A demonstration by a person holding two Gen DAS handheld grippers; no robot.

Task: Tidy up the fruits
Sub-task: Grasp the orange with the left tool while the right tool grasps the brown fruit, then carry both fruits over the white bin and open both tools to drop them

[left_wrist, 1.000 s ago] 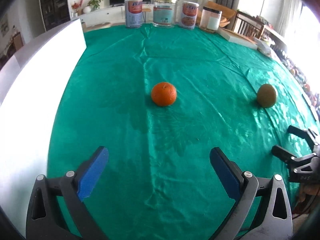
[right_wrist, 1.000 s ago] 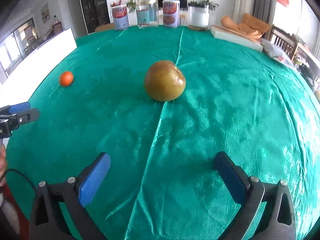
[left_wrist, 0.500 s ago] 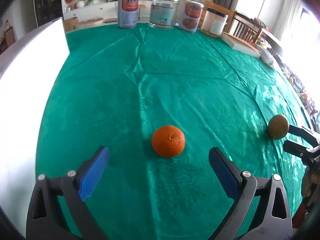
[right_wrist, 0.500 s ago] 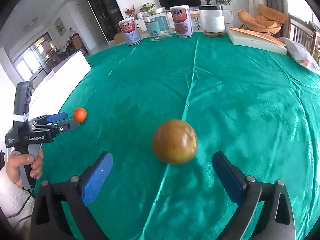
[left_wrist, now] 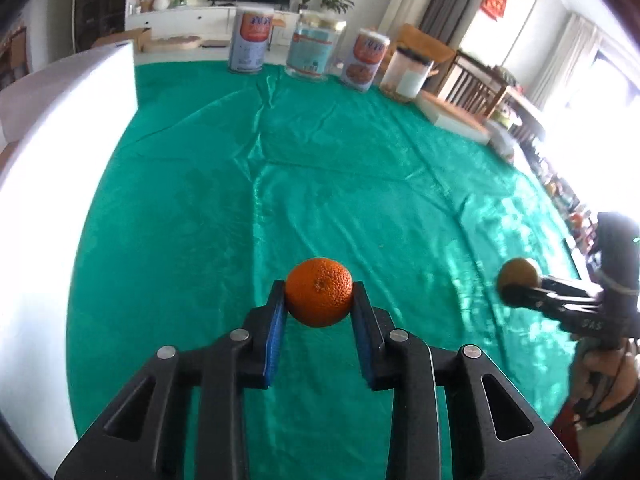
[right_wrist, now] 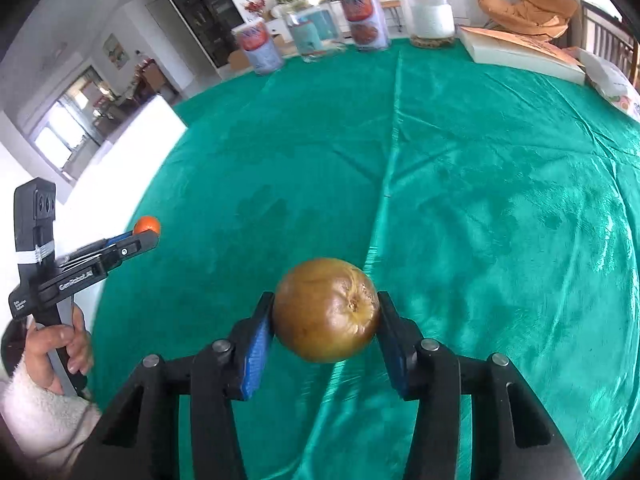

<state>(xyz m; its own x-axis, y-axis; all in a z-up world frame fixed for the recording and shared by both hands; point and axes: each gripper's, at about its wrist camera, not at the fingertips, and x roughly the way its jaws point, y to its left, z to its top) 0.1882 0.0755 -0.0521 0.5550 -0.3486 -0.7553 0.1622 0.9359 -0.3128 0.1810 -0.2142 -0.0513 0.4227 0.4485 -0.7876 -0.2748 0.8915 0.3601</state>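
The left gripper [left_wrist: 319, 298] is pitched steeply down toward the green tablecloth [left_wrist: 360, 184], and the orange [left_wrist: 319, 297] is clamped between its 2 blue pads [left_wrist: 276, 332], lifted clear of the cloth. The right gripper [right_wrist: 326, 312] is tilted down likewise; its jaws are closing, and the brownish-green fruit [right_wrist: 326, 310] is pressed between them above the cloth. In the right wrist view, the left gripper's handle is seen wrapped by a hand [right_wrist: 60, 344] in a white fleecy sleeve [right_wrist: 40, 412]. 4 containers [left_wrist: 316, 50] are lined up along the far edge of the table.
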